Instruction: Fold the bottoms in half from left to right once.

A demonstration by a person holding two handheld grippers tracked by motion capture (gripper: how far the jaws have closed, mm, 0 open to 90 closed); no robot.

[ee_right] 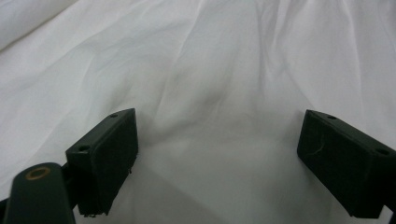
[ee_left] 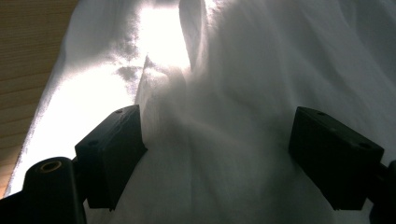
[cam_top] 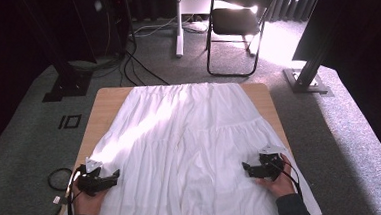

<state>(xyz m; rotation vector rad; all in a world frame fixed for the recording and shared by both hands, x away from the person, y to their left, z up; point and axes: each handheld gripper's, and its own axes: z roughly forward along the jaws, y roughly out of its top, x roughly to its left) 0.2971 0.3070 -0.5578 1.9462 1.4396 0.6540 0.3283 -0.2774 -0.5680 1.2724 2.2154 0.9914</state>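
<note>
Skirt (cam_top: 190,142) of white cloth lies spread flat over the wooden bench (cam_top: 105,100). Left gripper (cam_top: 113,176) and right gripper (cam_top: 246,168) rest on its near corners, jaws spread, cloth between them unpinched.

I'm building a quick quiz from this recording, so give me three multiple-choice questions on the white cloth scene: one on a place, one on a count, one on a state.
1. Where does the white pleated cloth garment lie?
A. spread over the light wooden table
B. draped on the chair
C. on the carpet

2. How many black folding chairs stand beyond the table?
A. none
B. one
C. three

3. How do the jaws of the left gripper and right gripper stand?
A. both clamped on the cloth
B. one clamped, one open
C. both open over the cloth

Answers: 1 A, the cloth covers most of the tabletop; 2 B, a single chair shows at the top of the high view; 3 C, each gripper view shows jaws wide apart with flat fabric between.
</note>
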